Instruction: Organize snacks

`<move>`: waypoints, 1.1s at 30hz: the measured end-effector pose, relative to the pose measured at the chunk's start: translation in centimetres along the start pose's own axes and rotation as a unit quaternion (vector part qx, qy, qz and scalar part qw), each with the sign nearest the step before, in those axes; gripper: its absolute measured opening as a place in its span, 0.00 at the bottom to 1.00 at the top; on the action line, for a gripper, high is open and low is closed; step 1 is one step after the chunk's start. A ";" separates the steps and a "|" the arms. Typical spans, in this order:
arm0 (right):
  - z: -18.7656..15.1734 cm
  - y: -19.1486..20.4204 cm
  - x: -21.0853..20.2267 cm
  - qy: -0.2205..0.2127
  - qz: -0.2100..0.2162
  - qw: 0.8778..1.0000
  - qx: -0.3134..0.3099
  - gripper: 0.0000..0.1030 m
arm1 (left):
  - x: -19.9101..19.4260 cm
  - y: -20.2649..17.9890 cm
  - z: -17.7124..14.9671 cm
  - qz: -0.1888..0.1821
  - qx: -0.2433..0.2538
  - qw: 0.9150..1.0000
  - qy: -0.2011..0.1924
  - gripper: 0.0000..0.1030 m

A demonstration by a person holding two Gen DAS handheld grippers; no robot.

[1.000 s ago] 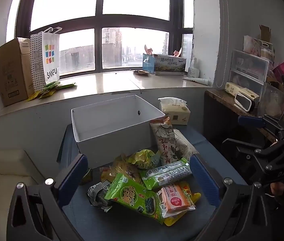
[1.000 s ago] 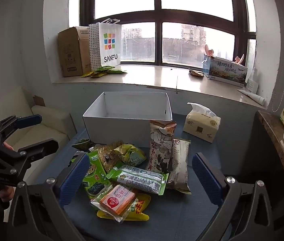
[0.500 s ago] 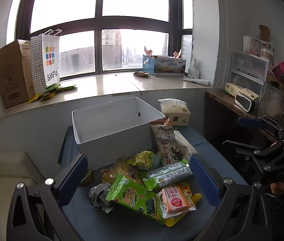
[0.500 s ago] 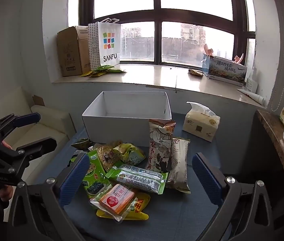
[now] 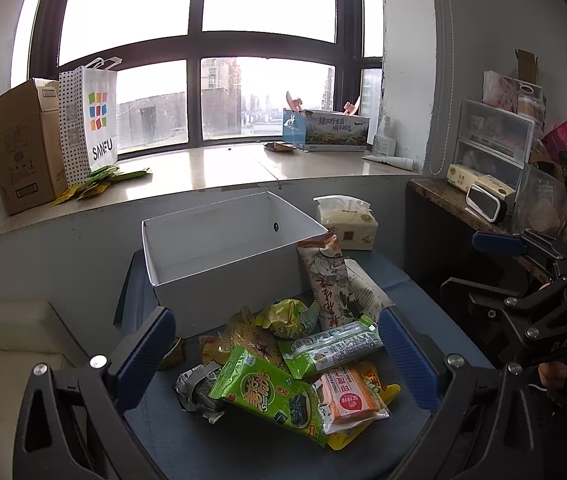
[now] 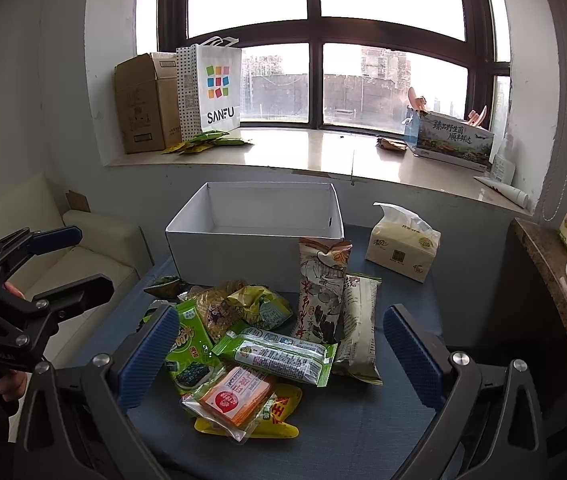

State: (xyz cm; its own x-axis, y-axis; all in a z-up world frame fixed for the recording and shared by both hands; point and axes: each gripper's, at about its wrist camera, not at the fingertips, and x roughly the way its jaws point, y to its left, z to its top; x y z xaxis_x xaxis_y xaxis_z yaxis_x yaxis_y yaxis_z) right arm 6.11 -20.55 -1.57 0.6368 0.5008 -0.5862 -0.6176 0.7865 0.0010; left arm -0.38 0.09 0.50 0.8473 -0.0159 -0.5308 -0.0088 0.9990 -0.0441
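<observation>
On the blue counter [image 6: 363, 432], snack pile [image 5: 291, 364] lies just near of the white box [image 5: 219, 256], tissue pack [image 6: 402, 249] to its right. Left tongs [image 5: 277, 354] & right tongs [image 6: 277, 354] both spread wide, gripping nothing, above the pile.

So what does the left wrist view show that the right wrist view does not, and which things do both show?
Only the left wrist view shows the plastic drawer unit on the side shelf and the open right gripper. Only the right wrist view shows the open left gripper over the cream sofa. Both show the empty white box, the snack pile in front of it, the tissue pack and the SANFU bag on the windowsill.
</observation>
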 end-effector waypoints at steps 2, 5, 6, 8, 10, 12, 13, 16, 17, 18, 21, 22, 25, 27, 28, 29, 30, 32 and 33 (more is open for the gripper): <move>0.1 0.0 0.1 0.000 0.000 1.000 0.000 1.00 | 0.0 0.0 0.0 0.000 -0.001 1.000 0.001 1.00; 0.1 0.0 0.1 0.000 -0.001 1.000 0.000 1.00 | 0.0 0.0 0.0 -0.001 0.000 1.000 0.001 1.00; 0.1 0.0 0.1 0.000 0.000 1.000 0.000 1.00 | 0.0 0.0 0.0 -0.002 0.000 1.000 0.001 1.00; 0.1 0.1 0.1 -0.001 0.001 1.000 -0.001 1.00 | 0.1 0.0 0.0 -0.001 0.000 1.000 0.001 1.00; 0.0 0.1 0.1 -0.001 0.001 1.000 -0.001 1.00 | 0.1 0.0 0.0 -0.002 0.001 1.000 0.001 1.00; 0.0 0.1 0.2 0.001 0.001 1.000 -0.001 1.00 | 0.0 0.1 0.0 -0.001 0.000 1.000 0.001 1.00; 0.0 0.1 0.2 0.001 0.002 1.000 -0.001 1.00 | 0.0 0.1 0.0 -0.001 -0.001 1.000 0.001 1.00; -0.1 0.1 0.2 0.001 0.001 1.000 0.000 1.00 | 0.0 0.2 0.0 0.000 -0.003 1.000 0.001 1.00; 0.0 0.1 0.2 0.001 0.001 1.000 0.000 1.00 | 0.0 0.2 0.0 0.000 -0.003 1.000 0.001 1.00; -0.1 0.1 0.2 0.001 0.000 1.000 0.000 1.00 | 0.0 0.2 0.0 0.001 -0.003 1.000 0.000 1.00; -0.1 0.0 0.2 -0.001 0.000 1.000 0.001 1.00 | 0.0 0.2 0.0 0.001 -0.002 1.000 0.000 1.00; -0.1 0.0 0.2 -0.001 0.000 1.000 0.001 1.00 | 0.0 0.2 0.0 0.001 -0.001 1.000 0.000 1.00; -0.1 0.0 0.2 -0.001 0.001 1.000 0.001 1.00 | 0.0 0.1 0.0 0.001 -0.002 1.000 0.000 1.00; -0.1 0.0 0.2 -0.001 0.001 1.000 0.001 1.00 | 0.0 0.1 0.0 0.002 -0.002 1.000 0.000 1.00; -0.2 0.0 0.2 -0.001 0.001 1.000 0.001 1.00 | 0.0 0.1 0.0 0.002 -0.002 1.000 -0.001 1.00; -0.2 0.0 0.2 0.000 0.000 1.000 0.000 1.00 | 0.0 0.2 0.0 0.002 -0.002 1.000 -0.001 1.00; -0.2 0.0 0.2 0.000 0.000 1.000 0.000 1.00 | 0.0 0.1 0.0 0.002 -0.002 1.000 -0.001 1.00; -0.2 -0.1 0.2 0.001 0.001 1.000 0.001 1.00 | 0.0 0.1 0.0 0.002 -0.001 1.000 -0.001 1.00; -0.2 -0.1 0.2 0.001 0.001 1.000 0.001 1.00 | 0.0 0.1 0.0 0.002 -0.001 1.000 -0.001 1.00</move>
State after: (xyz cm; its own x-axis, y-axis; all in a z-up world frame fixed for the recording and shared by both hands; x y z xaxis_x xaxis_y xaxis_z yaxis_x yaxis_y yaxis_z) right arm 6.19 -20.58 -1.82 0.6345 0.5016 -0.5881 -0.6178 0.7863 0.0041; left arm -0.40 0.19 0.55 0.8487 -0.0124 -0.5287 -0.0128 0.9989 -0.0441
